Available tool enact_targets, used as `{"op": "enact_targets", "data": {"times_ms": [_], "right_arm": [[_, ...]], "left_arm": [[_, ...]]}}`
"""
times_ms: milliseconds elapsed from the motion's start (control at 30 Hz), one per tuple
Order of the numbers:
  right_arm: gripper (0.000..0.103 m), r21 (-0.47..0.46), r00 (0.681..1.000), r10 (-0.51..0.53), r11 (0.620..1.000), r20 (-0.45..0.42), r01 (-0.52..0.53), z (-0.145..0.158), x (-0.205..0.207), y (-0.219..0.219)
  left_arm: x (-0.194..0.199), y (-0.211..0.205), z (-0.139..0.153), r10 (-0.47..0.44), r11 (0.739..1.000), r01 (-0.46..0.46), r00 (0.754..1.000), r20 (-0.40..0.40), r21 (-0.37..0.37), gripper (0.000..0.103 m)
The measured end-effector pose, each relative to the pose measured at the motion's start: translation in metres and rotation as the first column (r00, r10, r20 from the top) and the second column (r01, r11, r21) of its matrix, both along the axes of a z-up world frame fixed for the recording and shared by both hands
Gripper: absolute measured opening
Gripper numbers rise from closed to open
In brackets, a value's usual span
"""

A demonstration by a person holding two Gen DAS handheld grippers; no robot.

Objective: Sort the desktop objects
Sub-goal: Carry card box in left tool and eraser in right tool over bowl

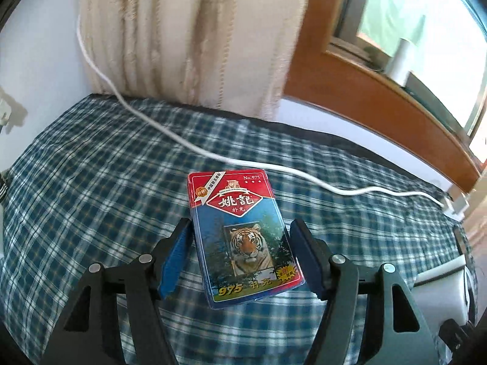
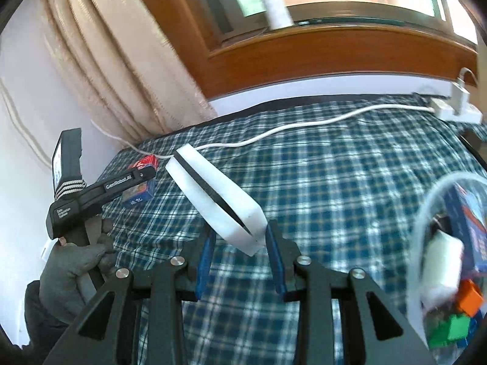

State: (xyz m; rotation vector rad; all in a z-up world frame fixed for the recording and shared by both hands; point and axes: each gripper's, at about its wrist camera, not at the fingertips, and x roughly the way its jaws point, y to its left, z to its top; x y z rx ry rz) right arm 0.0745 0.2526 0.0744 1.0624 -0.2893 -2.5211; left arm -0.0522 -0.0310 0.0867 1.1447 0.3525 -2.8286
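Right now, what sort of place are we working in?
Probably a room at home: a table under a blue plaid tablecloth stands by a wood-framed window with a cream curtain, and a white charging cable trails across it.

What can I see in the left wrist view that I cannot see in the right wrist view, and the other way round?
Only the left wrist view shows the front of the card box with its tiger picture, held between the left claw's pads.

Only the right wrist view shows the clear container with coloured blocks, the gloved hand on the left claw's handle, and the right claw gripping the white eraser.

Both show the checked cloth, the white cable, the curtain and the wooden window frame.
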Motion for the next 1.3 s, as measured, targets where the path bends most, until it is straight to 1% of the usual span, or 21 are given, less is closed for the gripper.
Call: {"op": "enact_targets", "data": {"times_ms": [200,433,533,633,767,900,967,1067,1167,1300], "right_arm": [[0.037,-0.015,0.997,-0.083,0.996,-0.010,0.082,0.008,0.015,0.034],[0.037,-0.016,0.976,-0.213,0.977,-0.045,0.213,0.019,0.036,0.084],[0.037,-0.006,0.958,-0.282,0.959,-0.055,0.282,0.022,0.043,0.107],[0.037,0.013,0.934,-0.350,0.936,-0.071,0.352,0.024,0.049,0.127],[0.037,0.074,0.895,-0.433,0.894,-0.103,0.441,0.024,0.054,0.147],[0.037,0.151,0.851,-0.506,0.839,-0.140,0.523,0.019,0.055,0.166],[0.037,0.176,0.840,-0.522,0.822,-0.150,0.542,0.017,0.053,0.173],[0.037,0.222,0.833,-0.533,0.802,-0.150,0.554,0.012,0.047,0.178],[0.037,0.245,0.832,-0.537,0.795,-0.139,0.554,0.006,0.040,0.183],[0.037,0.279,0.837,-0.525,0.790,-0.151,0.546,0.002,0.037,0.182]], "left_arm": [[0.013,0.030,0.012,-0.086,0.996,0.085,0.996,-0.033,-0.012,0.069],[0.038,0.065,0.024,-0.188,0.982,0.187,0.981,-0.052,-0.020,0.069],[0.042,0.080,0.025,-0.228,0.974,0.228,0.972,-0.052,-0.006,0.069],[0.050,0.095,0.028,-0.263,0.965,0.263,0.963,-0.052,-0.006,0.069],[0.058,0.114,0.029,-0.305,0.952,0.305,0.951,-0.046,-0.010,0.069],[0.066,0.135,0.031,-0.348,0.938,0.347,0.937,-0.039,-0.010,0.069],[0.067,0.143,0.031,-0.364,0.932,0.363,0.931,-0.038,-0.012,0.069],[0.072,0.158,0.033,-0.390,0.921,0.390,0.920,-0.039,-0.018,0.069],[0.077,0.173,0.035,-0.419,0.908,0.418,0.907,-0.037,-0.019,0.069],[0.082,0.188,0.036,-0.444,0.896,0.443,0.896,-0.036,-0.024,0.069]]}}
